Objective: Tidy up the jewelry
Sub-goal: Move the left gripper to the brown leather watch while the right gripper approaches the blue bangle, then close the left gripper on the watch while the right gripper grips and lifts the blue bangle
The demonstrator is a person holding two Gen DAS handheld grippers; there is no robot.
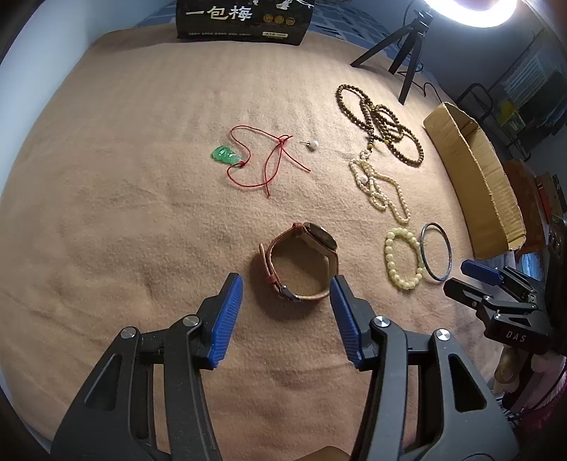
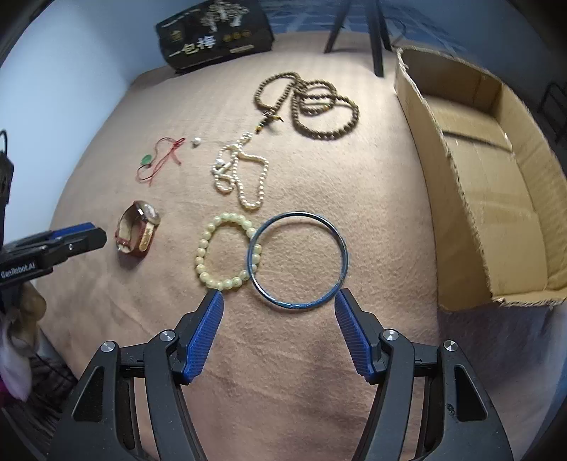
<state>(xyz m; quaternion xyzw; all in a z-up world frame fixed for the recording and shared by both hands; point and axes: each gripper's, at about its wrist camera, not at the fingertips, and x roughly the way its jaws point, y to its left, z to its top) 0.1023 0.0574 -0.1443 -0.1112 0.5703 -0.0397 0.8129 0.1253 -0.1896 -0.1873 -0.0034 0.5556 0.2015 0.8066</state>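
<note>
A tan felt-like cloth (image 1: 141, 230) covers the table, and the jewelry lies scattered across its middle and right. In the left wrist view, the left tongs (image 1: 286, 280) stand spread wide, holding nothing, just short of a wristwatch with a reddish-brown woven strap (image 1: 301, 260) at frame centre, its strap loop lying partly between the blue pads. In the right wrist view, the right tongs (image 2: 279, 296) are also spread wide and empty; a thin blue-grey metal bangle (image 2: 299, 260) lies flat just ahead of the pad tips, its left rim overlapping a pale yellow beaded bracelet (image 2: 223, 251). Above these, a cream pearl necklace (image 2: 244, 173) lies in loose loops, and higher still a long strand of brown wooden beads (image 2: 312, 106) is coiled. At upper left of that view sit a green pendant on a red cord (image 2: 156, 159) and a single pearl stud earring (image 2: 196, 142). An open brown cardboard box (image 2: 496, 177) runs along the right edge of the cloth, well apart from the bangle, with bare cloth between them. A black printed package (image 1: 244, 19) stands at the far edge, and a black tripod (image 1: 407, 46) stands at upper right. Wide bare cloth fills the left and bottom of both views.
</note>
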